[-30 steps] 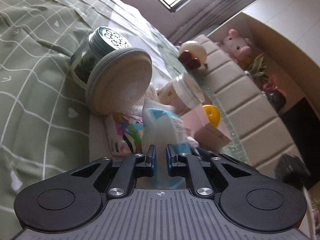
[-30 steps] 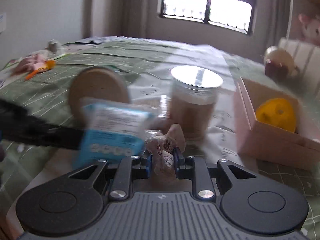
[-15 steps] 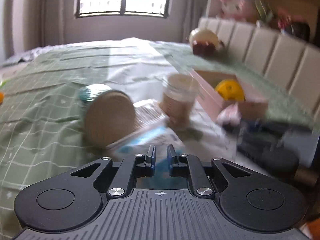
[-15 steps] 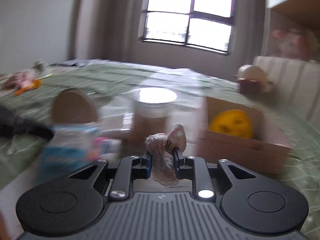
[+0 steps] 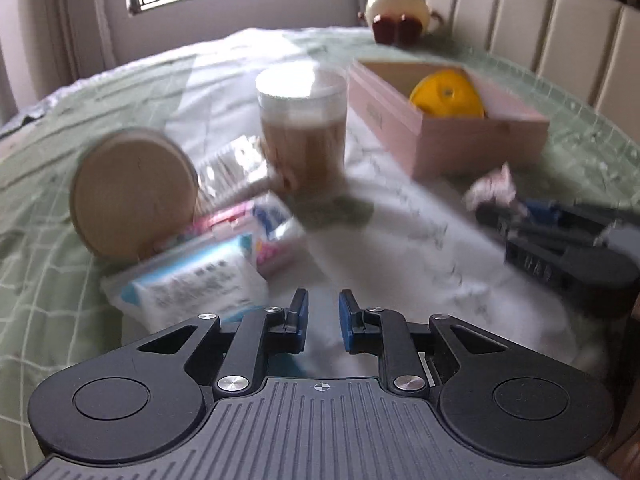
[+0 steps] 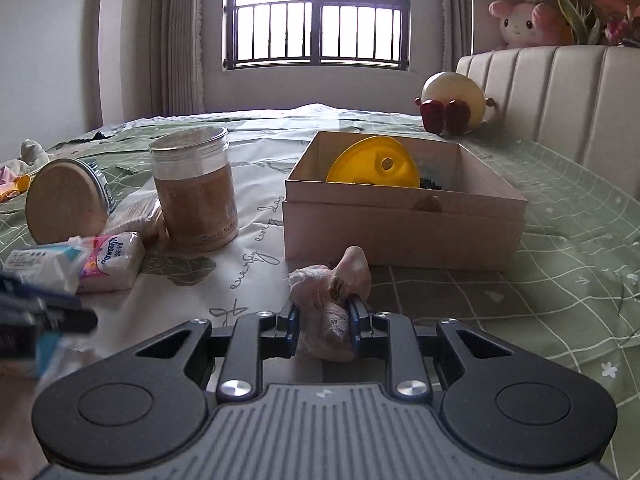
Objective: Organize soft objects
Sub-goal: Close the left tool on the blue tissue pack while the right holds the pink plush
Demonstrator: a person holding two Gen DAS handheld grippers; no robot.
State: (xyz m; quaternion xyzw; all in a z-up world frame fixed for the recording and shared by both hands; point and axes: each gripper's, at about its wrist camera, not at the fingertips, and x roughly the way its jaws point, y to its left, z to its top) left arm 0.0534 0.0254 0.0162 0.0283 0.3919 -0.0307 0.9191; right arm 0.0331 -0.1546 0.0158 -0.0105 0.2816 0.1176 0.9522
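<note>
My right gripper is clamped on a small pink cloth bundle, held low just in front of the pink cardboard box; I judge it is poised there because the box is the drop target. My left gripper has its jaws parted with nothing between them, and sits beside the blue-and-white tissue pack, likely the next soft item.

Containers: the box is open-topped and holds a yellow round object leaning against the far side, plus something dark behind it that I cannot identify. The clear lidded jar stands upright, brown contents filling roughly the lower two thirds. A round tin lies on its side, base toward me; contents hidden. A Kleenex pack lies just beside the jar.
</note>
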